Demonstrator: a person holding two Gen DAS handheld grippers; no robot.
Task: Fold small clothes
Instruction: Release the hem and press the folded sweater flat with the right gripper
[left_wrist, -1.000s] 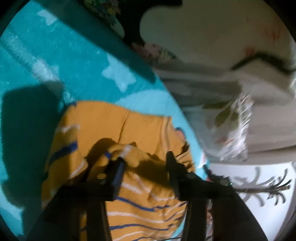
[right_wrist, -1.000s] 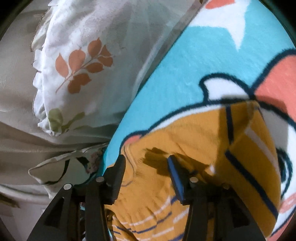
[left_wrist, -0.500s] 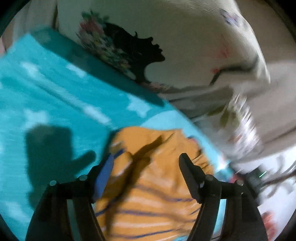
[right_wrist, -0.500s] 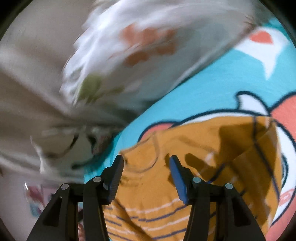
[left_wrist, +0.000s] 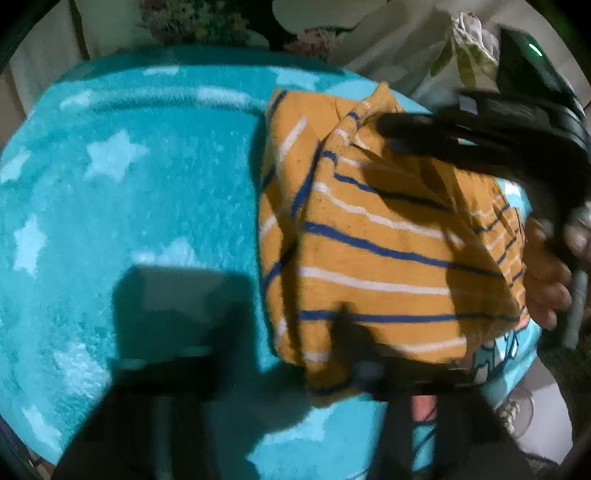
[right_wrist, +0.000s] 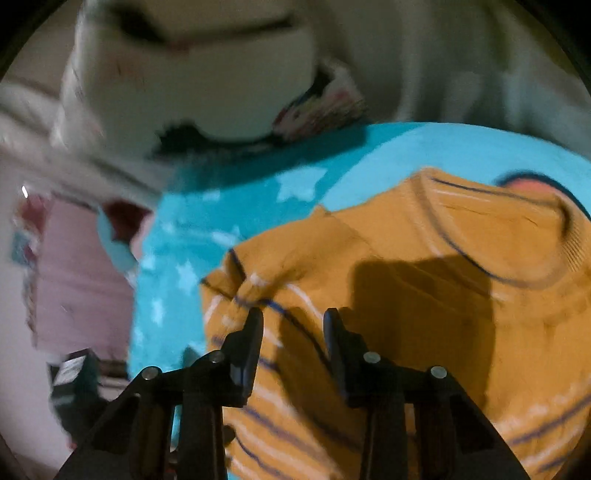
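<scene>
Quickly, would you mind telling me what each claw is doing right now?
Left claw: too dark and blurred to tell, low over the striped sweater.
Right claw: open, holding nothing, just above the sweater.

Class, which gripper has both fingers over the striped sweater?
The right gripper: both fingers sit over the orange sweater; the left gripper has one finger over the blue blanket.

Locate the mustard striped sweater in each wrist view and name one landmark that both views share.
Left wrist: the mustard striped sweater fills centre-right, under the right gripper.
Right wrist: it fills the lower right, behind the gripper's fingers.
Shared landmark: the teal star blanket underneath.
</scene>
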